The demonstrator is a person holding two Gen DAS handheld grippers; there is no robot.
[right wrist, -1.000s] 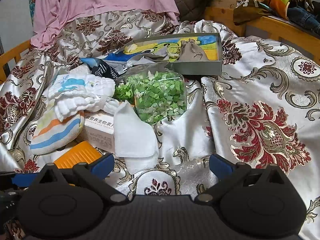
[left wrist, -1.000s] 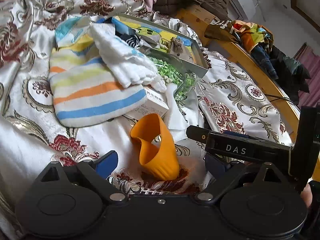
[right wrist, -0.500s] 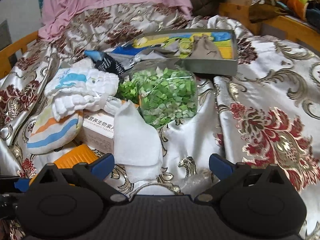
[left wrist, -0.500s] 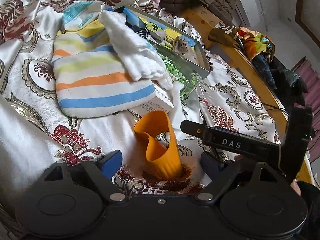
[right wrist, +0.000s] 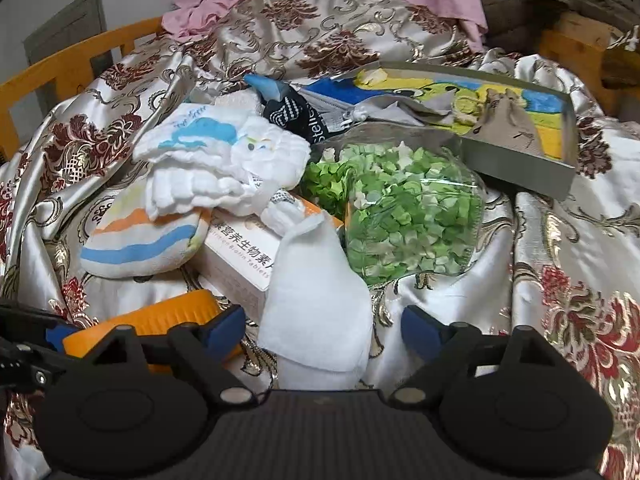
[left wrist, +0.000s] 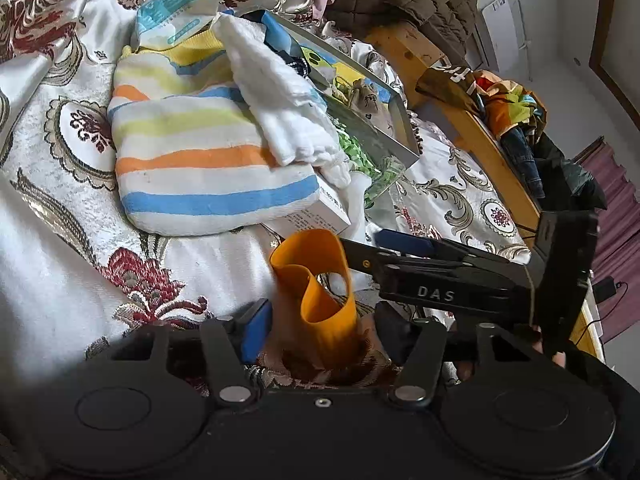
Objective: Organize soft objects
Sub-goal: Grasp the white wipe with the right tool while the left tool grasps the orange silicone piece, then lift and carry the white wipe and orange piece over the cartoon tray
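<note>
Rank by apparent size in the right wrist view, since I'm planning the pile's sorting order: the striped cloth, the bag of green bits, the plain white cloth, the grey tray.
1. Grey tray
2. Bag of green bits
3. Plain white cloth, though nearness to the camera enlarges it
4. Striped cloth, partly covered, so its rank is unsure

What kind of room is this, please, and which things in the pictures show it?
Most likely a bedroom, with the work done on a bed. A satin floral bedspread covers the surface, an orange wooden bed rail runs along its edge, and clothes lie piled on the wooden frame at the side.
</note>
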